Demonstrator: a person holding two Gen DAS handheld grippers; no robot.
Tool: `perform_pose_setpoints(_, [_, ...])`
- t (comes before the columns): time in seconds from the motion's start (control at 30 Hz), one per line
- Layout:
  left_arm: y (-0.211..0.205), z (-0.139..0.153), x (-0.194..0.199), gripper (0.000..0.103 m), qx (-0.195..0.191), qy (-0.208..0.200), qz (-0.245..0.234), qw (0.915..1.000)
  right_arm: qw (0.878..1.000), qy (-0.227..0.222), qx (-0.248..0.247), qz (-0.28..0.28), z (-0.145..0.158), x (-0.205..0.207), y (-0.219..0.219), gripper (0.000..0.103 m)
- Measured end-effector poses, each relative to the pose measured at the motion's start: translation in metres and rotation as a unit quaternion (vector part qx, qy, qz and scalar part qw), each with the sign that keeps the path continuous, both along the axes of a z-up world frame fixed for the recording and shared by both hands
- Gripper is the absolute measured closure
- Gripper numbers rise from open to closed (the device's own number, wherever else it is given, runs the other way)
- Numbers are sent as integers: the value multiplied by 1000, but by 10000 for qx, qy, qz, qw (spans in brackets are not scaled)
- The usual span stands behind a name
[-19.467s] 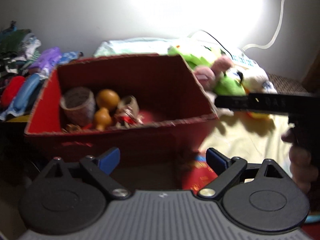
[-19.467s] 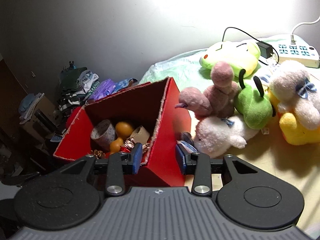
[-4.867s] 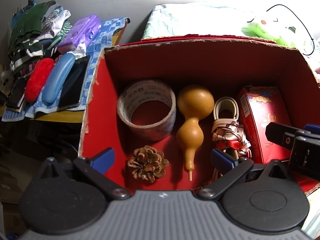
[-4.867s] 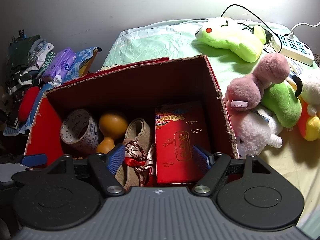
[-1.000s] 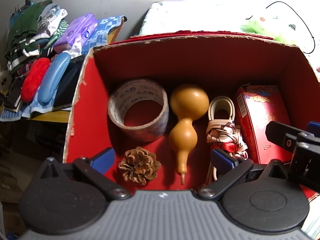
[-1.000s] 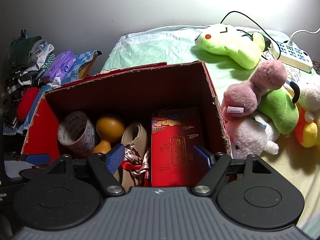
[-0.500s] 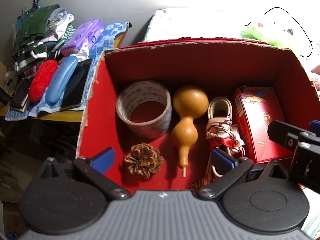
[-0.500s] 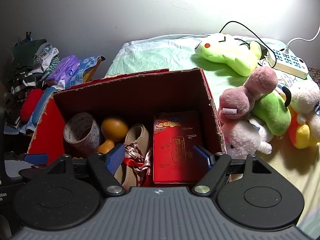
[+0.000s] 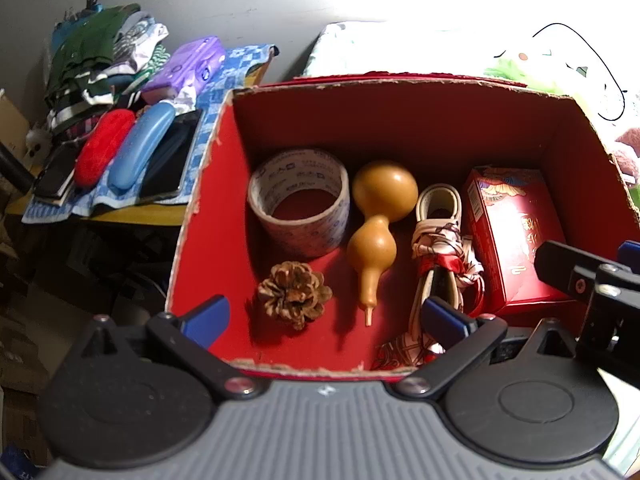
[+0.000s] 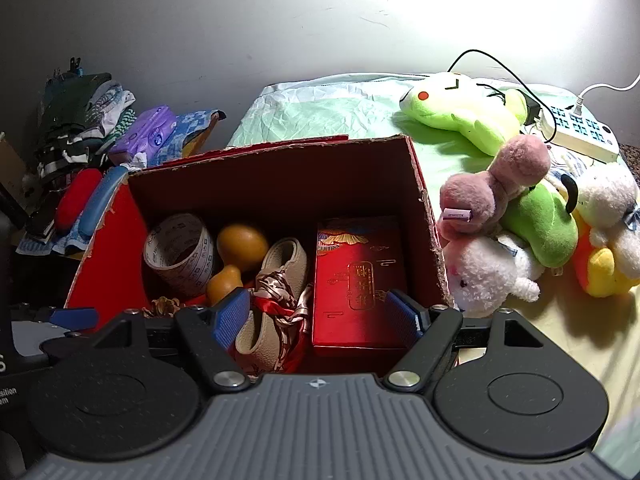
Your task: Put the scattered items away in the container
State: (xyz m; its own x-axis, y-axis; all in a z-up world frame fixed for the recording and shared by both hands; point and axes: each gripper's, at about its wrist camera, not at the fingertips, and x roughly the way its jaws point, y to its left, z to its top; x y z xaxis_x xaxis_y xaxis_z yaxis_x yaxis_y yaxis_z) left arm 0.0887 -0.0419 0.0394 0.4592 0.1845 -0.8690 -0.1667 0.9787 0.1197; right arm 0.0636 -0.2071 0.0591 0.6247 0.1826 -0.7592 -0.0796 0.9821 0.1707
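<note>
box: your red box [image 9: 400, 120] fills mid-frame, holding tape [image 9: 298, 204], gourd [image 9: 380, 216], pinecone [image 9: 294, 294], shoe [image 10: 272, 280], red packet [image 10: 358, 276]
claws: left claw [image 9: 324, 316] and right claw [image 10: 318, 316] both spread, empty, low in frame, likely done dropping

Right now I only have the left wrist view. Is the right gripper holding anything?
Observer: No. The right gripper is open and empty, hovering over the near edge of the red cardboard box.
Operator: Anything lying outside the box on that side?
Observer: Yes. A pile of plush toys sits on the bed to the right of the box: pink, green, white and yellow ones.
Operator: Any cables near them?
Observer: A white power strip lies behind the pile, and a black cord loops over the light green plush.
</note>
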Motion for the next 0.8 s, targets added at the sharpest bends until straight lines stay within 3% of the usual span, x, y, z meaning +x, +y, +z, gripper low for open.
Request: perform_pose_setpoints(0.8, [-32,23,-26,1,504,-286,821,9949,9976,-198,-54,666,18,-11,-30,25])
